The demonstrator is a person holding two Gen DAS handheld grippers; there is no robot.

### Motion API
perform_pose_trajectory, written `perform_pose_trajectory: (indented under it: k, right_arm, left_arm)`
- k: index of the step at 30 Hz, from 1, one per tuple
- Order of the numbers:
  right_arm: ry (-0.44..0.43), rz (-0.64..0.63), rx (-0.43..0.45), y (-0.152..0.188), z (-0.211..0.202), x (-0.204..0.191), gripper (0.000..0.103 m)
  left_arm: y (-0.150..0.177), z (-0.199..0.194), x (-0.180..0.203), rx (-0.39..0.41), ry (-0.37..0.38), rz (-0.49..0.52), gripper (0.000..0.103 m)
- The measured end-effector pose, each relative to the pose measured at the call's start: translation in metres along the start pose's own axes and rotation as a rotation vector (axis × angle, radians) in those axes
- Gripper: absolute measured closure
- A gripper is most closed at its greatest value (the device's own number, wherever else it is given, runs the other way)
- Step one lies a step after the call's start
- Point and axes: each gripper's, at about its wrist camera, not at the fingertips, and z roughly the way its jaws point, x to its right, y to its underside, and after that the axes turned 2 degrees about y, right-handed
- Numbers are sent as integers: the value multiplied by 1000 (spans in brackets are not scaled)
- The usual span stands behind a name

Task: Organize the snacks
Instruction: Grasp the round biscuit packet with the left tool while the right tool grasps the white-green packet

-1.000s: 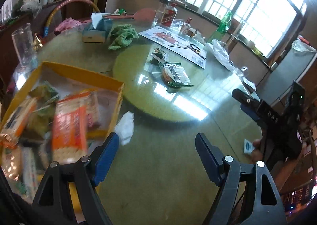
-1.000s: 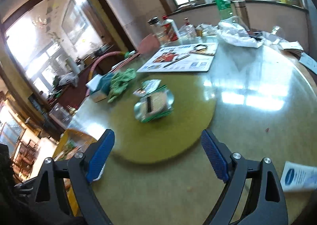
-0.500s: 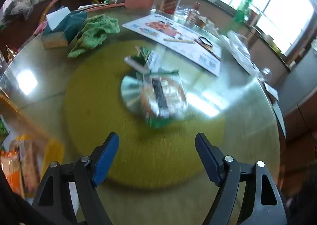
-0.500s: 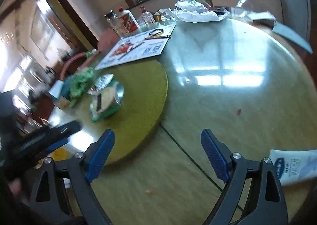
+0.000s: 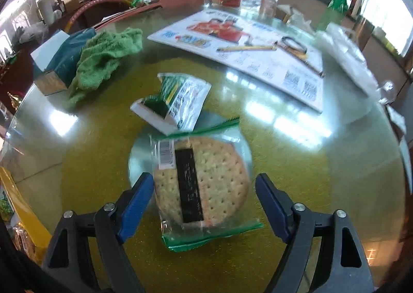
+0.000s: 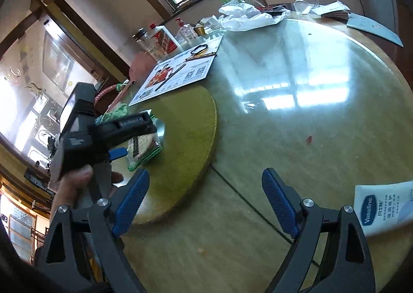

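Glass tabletop [image 6: 296, 138]: left claw [image 5: 205, 202] spread astride cracker packet [image 5: 204, 184]; right claw [image 6: 206, 202] spread over bare glass.

Left wrist view looks down close over the cracker packet [image 5: 201, 179]; the right, farther back, apparently shares it.

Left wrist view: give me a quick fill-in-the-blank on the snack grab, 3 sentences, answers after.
1. The left claw is ____ around the round cracker pack.
2. The dark strip on the cracker is ____ in colour.
3. Beyond the cracker pack lies a smaller white-and-green snack packet; left of that packet sits a crumpled ____ cloth.

Answers: open; black; green
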Motion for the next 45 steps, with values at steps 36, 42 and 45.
perform_pose_trajectory:
  k: [36, 42, 45]
  right_arm:
    - [-101, -167, -310, -62, 206, -157, 25]
    - [44, -233, -263, -68, 229, -190, 31]
    - [142, -302, -229, -61, 233, -205, 48]
  left_arm:
    - [190, -229, -235, 307, 287, -82, 28]
    - [197, -226, -279, 296, 310, -149, 28]
    - [200, -232, -292, 314, 304, -171, 28]
